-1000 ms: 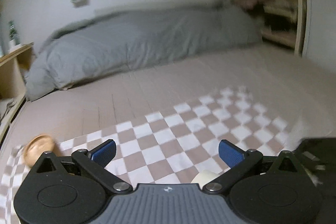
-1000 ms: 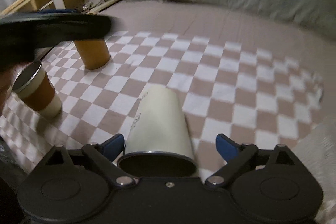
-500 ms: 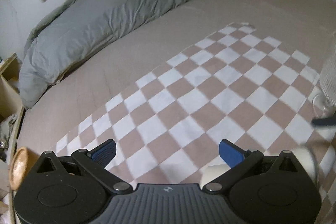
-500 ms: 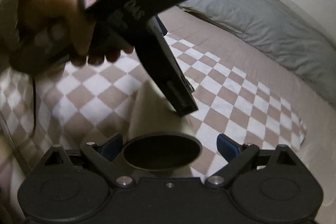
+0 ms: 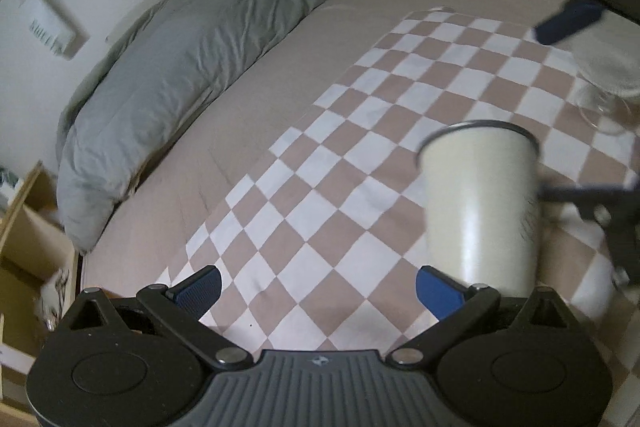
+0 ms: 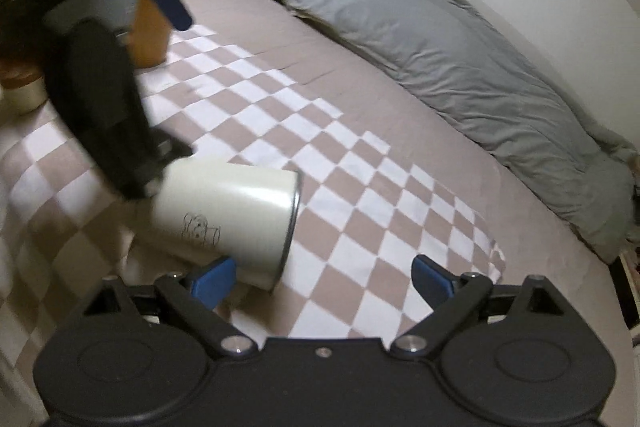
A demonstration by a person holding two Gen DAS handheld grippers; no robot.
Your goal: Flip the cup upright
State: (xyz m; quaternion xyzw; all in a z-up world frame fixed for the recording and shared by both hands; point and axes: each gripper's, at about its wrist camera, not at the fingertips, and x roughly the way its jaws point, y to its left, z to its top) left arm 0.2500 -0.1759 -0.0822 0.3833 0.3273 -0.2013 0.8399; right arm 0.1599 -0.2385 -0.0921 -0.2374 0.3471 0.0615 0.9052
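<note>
A cream metal cup [image 6: 228,215] with a dark rim and a small line drawing lies tilted on its side on the checkered cloth [image 6: 340,163]. In the left wrist view the cup [image 5: 480,203] appears with its rim up, just beyond my left gripper's right fingertip. My left gripper [image 5: 316,291] is open and empty. My right gripper [image 6: 324,275] is open; its left fingertip [image 6: 212,277] is beside the cup's rim. The other gripper's black body [image 6: 104,115] touches the cup's base end.
A grey duvet [image 5: 192,67] lies along the far side of the bed. Two brown paper cups [image 6: 150,27] stand at the cloth's left end. A clear glass [image 5: 608,75] stands at the right. A wooden shelf [image 5: 24,247] is beside the bed.
The cup has swung from pointing its mouth at the right gripper to lying sideways, mouth to the right. Both grippers have shifted; the left one now sees the cup close by.
</note>
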